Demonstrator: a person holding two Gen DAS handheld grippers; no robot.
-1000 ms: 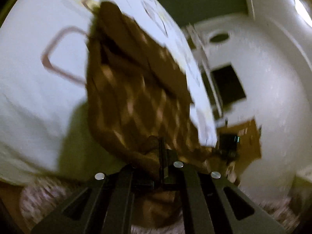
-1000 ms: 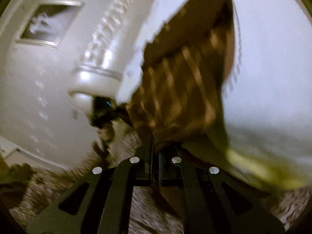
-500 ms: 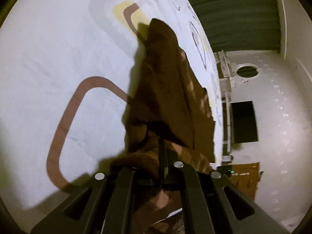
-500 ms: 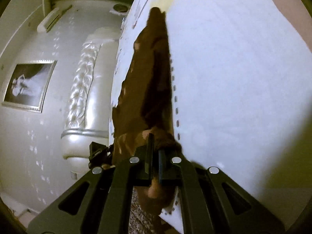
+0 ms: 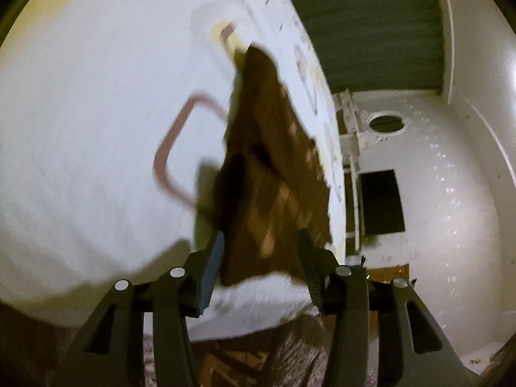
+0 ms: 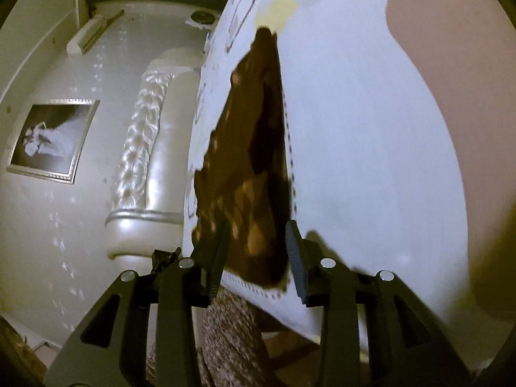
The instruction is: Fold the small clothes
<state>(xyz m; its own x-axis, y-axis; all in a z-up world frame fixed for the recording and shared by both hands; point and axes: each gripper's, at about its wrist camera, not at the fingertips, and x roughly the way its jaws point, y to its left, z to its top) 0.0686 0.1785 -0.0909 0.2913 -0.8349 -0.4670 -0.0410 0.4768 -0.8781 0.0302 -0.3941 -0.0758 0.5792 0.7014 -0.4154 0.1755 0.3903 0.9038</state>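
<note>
A brown garment with a pale diamond pattern (image 5: 271,174) lies stretched out on the white bed cover (image 5: 84,122), its near edge by the bed's edge. My left gripper (image 5: 262,248) is opening, and the garment's near corner lies between its parted fingers without being pressed. In the right wrist view the same garment (image 6: 248,167) runs away from me along the bed cover (image 6: 354,129). My right gripper (image 6: 258,242) is opening too, its pads standing apart on either side of the cloth's near edge.
The bed cover carries brown rounded outlines (image 5: 174,154) and yellow patches. A padded white headboard (image 6: 142,148) and a framed picture (image 6: 51,142) are at the left in the right wrist view. A patterned rug (image 6: 232,332) lies below the bed's edge.
Both grippers were shut on the lifted garment a second ago. They brought it down flat onto the bed cover, and now both have opened and let go of it.
</note>
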